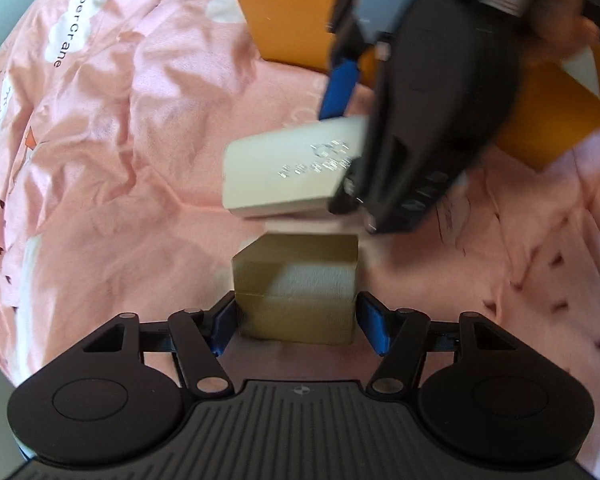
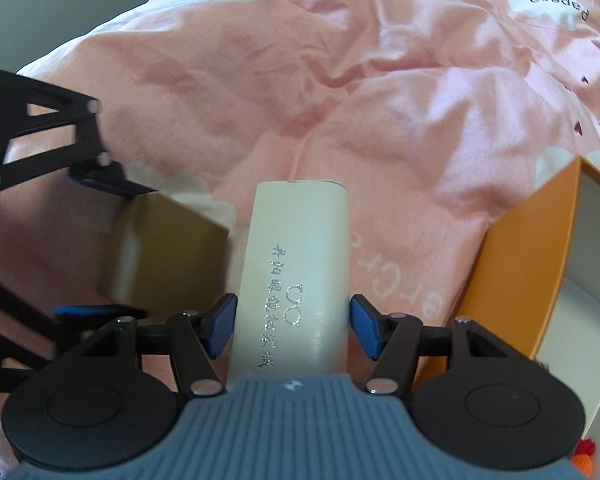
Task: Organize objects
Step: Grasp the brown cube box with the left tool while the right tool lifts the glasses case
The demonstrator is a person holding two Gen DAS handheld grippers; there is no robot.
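A gold cardboard box (image 1: 296, 288) sits between the blue pads of my left gripper (image 1: 298, 328), which is shut on it above the pink bedding. My right gripper (image 2: 292, 326) is shut on a cream glasses case (image 2: 296, 264) with silver lettering, its pads pressing on the long sides. The case (image 1: 288, 172) hangs just beyond the gold box in the left wrist view, tilted. The right wrist view has the gold box (image 2: 164, 248) close on the left of the case, held by the left gripper (image 2: 96, 248).
An open orange box (image 1: 284, 12) with a white inside (image 2: 580, 280) lies on the rumpled pink duvet (image 1: 120, 120). An orange lid (image 1: 552, 120) lies beside it. A person's hand (image 1: 572, 20) holds the right gripper.
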